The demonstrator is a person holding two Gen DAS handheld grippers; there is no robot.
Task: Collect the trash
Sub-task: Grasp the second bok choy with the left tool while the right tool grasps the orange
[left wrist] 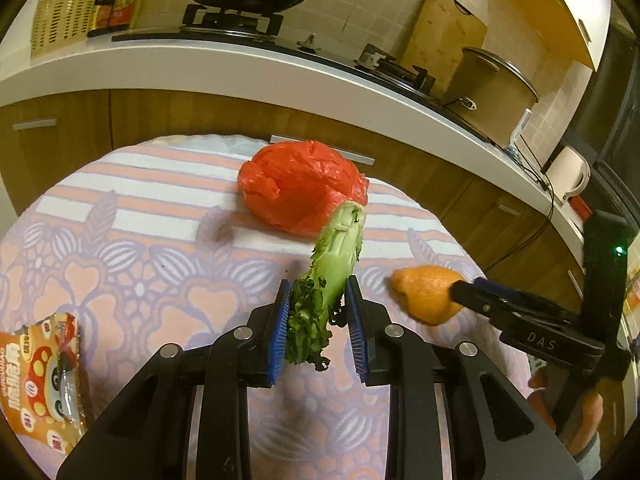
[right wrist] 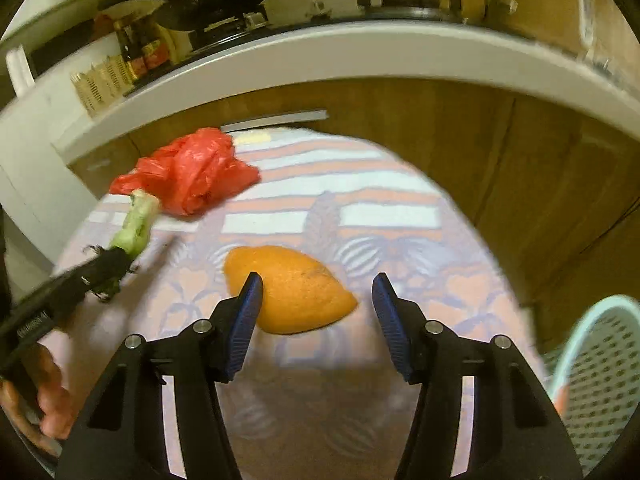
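The left hand-held gripper (left wrist: 318,312) is being kept closed on a vegetable stalk (left wrist: 332,264), whose leafy end is being pinched between the blue pads (left wrist: 282,312) while its pale cut end is being pointed toward 12 o'clock at a crumpled red plastic bag (left wrist: 300,186). The right hand-held gripper (right wrist: 316,300) is being held wide, and an orange peel (right wrist: 290,294) is being framed between its fingers, the left finger being seen against the peel; whether contact is being made cannot be told. In the left wrist view the peel is being shown at 3 o'clock of the stalk. A snack wrapper (left wrist: 44,376) is being shown at 8 o'clock on the patterned cloth (left wrist: 140,240) covering the counter. A pale perforated basket (right wrist: 600,368) is being shown at 4 o'clock in the right wrist view.
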